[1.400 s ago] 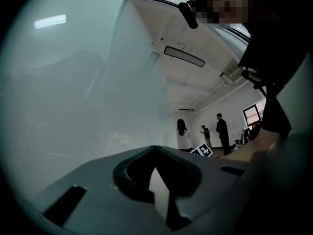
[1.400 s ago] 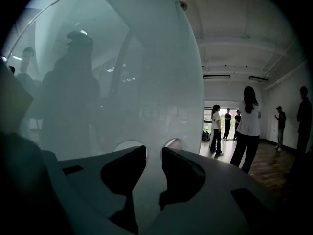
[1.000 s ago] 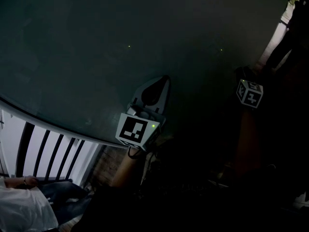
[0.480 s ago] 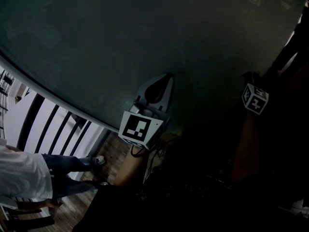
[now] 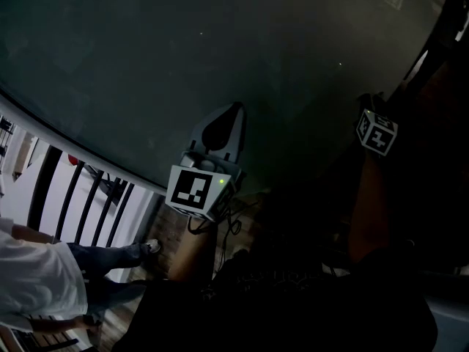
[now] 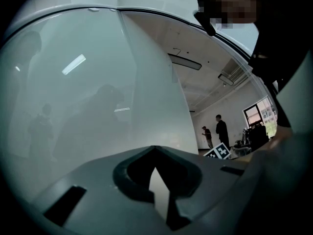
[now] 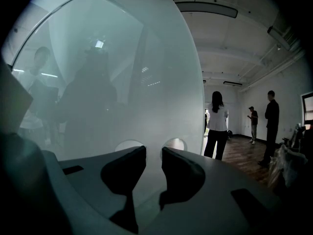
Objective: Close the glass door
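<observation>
The frosted glass door (image 5: pixel 183 57) fills the upper head view, with its lower edge curving down to the left. My left gripper (image 5: pixel 222 125) points up with its tips against the pane. In the left gripper view its jaws (image 6: pixel 155 150) meet at the tips, shut on nothing, with the glass (image 6: pixel 98 106) right in front. My right gripper is dark in the head view; only its marker cube (image 5: pixel 377 133) shows by the door's right side. In the right gripper view its jaws (image 7: pixel 153 153) stand slightly apart, facing the glass (image 7: pixel 122 82) and two round holes (image 7: pixel 176 143) in it.
Beyond the door's edge stand people on a wooden floor: one in a white top (image 7: pixel 216 124), another in dark clothes (image 7: pixel 270 126). Below the door at left are black railing bars (image 5: pixel 73 196) and a person in a white shirt (image 5: pixel 33 277).
My left gripper has slid a little left and up along the glass. The right gripper's cube has shifted slightly up. The person in the white shirt at lower left has moved.
</observation>
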Demonstrator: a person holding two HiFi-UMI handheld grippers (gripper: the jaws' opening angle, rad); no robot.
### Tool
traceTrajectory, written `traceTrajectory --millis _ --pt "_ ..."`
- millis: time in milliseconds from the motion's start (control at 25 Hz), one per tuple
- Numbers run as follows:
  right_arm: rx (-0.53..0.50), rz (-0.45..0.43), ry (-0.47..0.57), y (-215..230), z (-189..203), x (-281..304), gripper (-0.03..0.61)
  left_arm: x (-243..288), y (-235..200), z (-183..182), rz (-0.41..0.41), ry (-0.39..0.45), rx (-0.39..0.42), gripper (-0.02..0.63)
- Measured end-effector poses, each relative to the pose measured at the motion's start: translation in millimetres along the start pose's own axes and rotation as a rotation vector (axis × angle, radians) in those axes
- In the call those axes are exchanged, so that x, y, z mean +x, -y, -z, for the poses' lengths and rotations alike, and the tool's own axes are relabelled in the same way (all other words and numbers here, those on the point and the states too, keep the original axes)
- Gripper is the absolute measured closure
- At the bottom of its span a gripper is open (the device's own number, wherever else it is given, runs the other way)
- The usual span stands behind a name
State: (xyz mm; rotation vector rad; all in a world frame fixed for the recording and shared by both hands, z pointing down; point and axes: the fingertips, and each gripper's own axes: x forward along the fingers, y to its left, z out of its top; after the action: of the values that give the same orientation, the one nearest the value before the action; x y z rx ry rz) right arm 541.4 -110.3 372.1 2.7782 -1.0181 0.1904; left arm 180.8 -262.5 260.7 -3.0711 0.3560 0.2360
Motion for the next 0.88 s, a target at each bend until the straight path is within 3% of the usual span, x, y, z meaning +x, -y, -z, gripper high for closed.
traceTrajectory --millis 360,640,880 --pt "-0.001 0.081 -0.023 2 12 -57 0.476 -34 7 0 0.082 0.005 -0.028 0.612" --pt "0.013 0.139 -0.003 15 24 -136 0.474 -66 48 -5 0.157 0.032 -0.015 0.612" --pt "0.016 0.166 -0.009 11 25 -175 0.474 -86 60 -15 0.162 0.039 -0.025 0.612"
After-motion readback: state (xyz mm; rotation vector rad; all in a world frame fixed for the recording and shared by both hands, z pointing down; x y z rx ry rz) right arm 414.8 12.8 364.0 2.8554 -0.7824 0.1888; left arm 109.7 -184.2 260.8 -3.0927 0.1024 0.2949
